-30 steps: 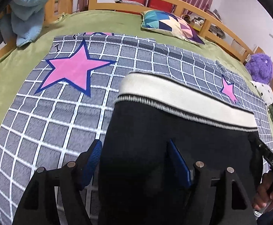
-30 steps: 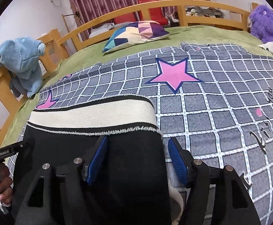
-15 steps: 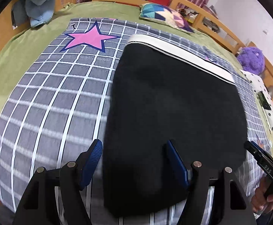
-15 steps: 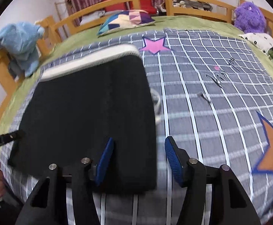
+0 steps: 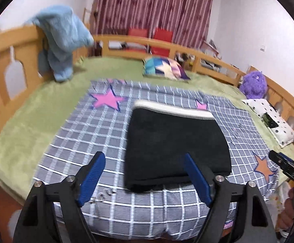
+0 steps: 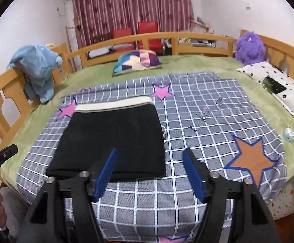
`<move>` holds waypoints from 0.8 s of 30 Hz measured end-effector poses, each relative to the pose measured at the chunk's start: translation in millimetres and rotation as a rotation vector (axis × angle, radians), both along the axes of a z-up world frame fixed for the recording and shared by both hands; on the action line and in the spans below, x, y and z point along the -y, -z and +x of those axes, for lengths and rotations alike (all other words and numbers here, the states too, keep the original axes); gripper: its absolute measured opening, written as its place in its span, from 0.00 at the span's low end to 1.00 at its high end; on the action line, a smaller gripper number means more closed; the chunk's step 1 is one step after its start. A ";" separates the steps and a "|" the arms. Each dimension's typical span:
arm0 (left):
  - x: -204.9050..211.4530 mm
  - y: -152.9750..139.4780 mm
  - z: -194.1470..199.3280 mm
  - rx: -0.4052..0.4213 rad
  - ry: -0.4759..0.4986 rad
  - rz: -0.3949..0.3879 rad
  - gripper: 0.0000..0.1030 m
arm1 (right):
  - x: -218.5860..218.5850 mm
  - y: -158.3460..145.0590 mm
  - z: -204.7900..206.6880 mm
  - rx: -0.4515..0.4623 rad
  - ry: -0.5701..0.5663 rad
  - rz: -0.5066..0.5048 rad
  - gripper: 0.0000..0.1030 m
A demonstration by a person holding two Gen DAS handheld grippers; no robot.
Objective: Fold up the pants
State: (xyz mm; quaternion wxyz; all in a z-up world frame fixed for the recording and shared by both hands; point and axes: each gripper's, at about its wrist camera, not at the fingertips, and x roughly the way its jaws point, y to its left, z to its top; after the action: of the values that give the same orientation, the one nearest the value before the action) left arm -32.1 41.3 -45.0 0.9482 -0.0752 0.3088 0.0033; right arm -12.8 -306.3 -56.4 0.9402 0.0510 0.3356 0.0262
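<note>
The pants [image 5: 175, 145] are lying as a compact black rectangle on the checked blanket [image 5: 76, 141], with the cream waistband [image 5: 173, 109] at the edge farther from the cameras and a thick doubled fold at the near edge, so the folding is looking essentially done. The stack is sitting square, its sides running fairly straight, just this side of the pink star [image 5: 107, 100] printed on the blanket. The left gripper [image 5: 145, 179] is hanging above the near edge of the pants, its jaws opening with nothing clamped between them; only cloth lying below is showing through the gap. The right gripper [image 6: 149, 175] is doing the same over the near right corner, jaws opening and free of the fabric. A pale loop, perhaps a drawstring, is peeking out at the right side of the stack, near the blanket's grid lines; tucking that in is looking like the only tidy-up left, if any.
</note>
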 end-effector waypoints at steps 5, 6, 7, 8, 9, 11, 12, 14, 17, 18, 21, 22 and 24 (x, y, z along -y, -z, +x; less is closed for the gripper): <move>1.3 -21.9 -27.8 0.057 -0.035 0.061 0.88 | -2.0 -14.4 -25.3 0.047 0.014 -0.033 0.89; 1.3 -24.6 -31.5 0.059 -0.038 0.059 0.88 | -2.4 -15.2 -28.4 0.047 0.013 -0.033 0.90; 1.9 -26.9 -34.6 0.061 -0.035 0.055 0.88 | -2.6 -16.3 -32.3 0.049 0.013 -0.033 0.91; 2.9 -28.0 -37.5 0.063 -0.034 0.054 0.88 | -2.9 -17.0 -35.0 0.052 0.014 -0.035 0.91; 3.3 -29.4 -39.9 0.065 -0.035 0.057 0.88 | -2.9 -17.8 -38.0 0.054 0.015 -0.035 0.92; 5.3 -30.9 -43.5 0.068 -0.037 0.071 0.88 | -2.9 -18.3 -43.0 0.055 0.014 -0.031 0.93; 7.1 -31.6 -46.6 0.070 -0.039 0.076 0.88 | -3.0 -18.9 -45.1 0.056 0.013 -0.031 0.94; 10.4 -32.0 -49.5 0.072 -0.037 0.079 0.88 | -3.9 -20.1 -49.0 0.061 0.017 -0.035 0.94; 13.1 -32.4 -52.6 0.073 -0.034 0.078 0.88 | -3.9 -21.4 -55.1 0.063 0.019 -0.031 0.94; 13.7 -32.5 -53.1 0.072 -0.035 0.079 0.88 | -3.6 -21.6 -55.7 0.063 0.020 -0.031 0.94; 14.9 -33.0 -54.6 0.074 -0.035 0.081 0.88 | -3.7 -22.0 -58.3 0.065 0.017 -0.029 0.94; 15.1 -32.9 -54.8 0.074 -0.036 0.080 0.88 | -4.0 -22.4 -58.6 0.064 0.017 -0.029 0.94; 15.1 -32.6 -54.4 0.072 -0.033 0.076 0.88 | -4.2 -22.7 -59.0 0.066 0.015 -0.028 0.94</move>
State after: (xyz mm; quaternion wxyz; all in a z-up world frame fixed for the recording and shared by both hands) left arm -86.5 26.2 -12.4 0.9607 -0.0441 0.2728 0.0281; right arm -71.8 -302.1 -33.8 0.9516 0.0395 0.3045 0.0158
